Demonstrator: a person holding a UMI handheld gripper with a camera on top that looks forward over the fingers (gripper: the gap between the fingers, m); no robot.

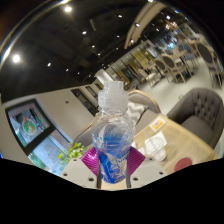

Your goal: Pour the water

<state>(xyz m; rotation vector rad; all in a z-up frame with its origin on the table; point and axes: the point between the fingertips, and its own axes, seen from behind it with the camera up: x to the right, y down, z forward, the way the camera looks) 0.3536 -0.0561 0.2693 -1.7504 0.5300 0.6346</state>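
A clear plastic water bottle (112, 135) with a blue label and a white cap stands upright between my fingers, lifted above the table. My gripper (112, 160) is shut on the water bottle, both magenta pads (92, 158) pressing its lower body. The bottle's base is hidden below the fingers. A glass jug (135, 112) with a handle shows just behind the bottle, mostly covered by it.
A light wooden table (170, 135) lies below, with a white cup-like object (155, 148) and a red item (183, 162) to the right. A grey armchair (200, 108) stands beyond. Green grapes (72, 152) and a picture book (28, 125) lie to the left.
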